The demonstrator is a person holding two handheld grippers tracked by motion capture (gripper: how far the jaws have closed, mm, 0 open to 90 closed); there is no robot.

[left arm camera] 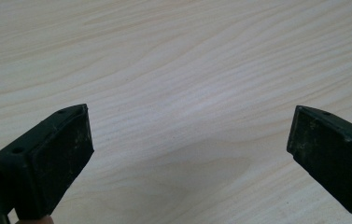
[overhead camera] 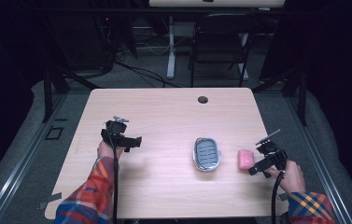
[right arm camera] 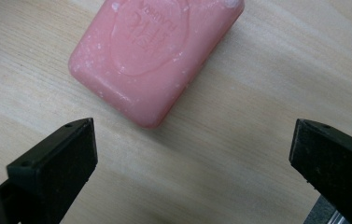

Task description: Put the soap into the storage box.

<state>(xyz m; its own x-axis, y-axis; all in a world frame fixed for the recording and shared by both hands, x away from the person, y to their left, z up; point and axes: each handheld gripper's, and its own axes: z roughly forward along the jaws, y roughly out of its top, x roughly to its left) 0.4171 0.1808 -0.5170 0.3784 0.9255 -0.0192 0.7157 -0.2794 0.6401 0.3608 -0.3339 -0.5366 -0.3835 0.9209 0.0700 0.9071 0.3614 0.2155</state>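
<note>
Pink soap bar (right arm camera: 152, 56), embossed txt unreadable; right gripper (right arm camera: 190, 154) jaws apart.

room: dim | grey carpet floor (overhead camera: 19, 154); black folding chair (overhead camera: 220, 42); wooden table (overhead camera: 164, 112)

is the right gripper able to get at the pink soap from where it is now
Probably yes. The right gripper is open, with the pink soap lying flat on the table just ahead of its jaws and nothing between them. The soap dish sits off to the side.
</note>
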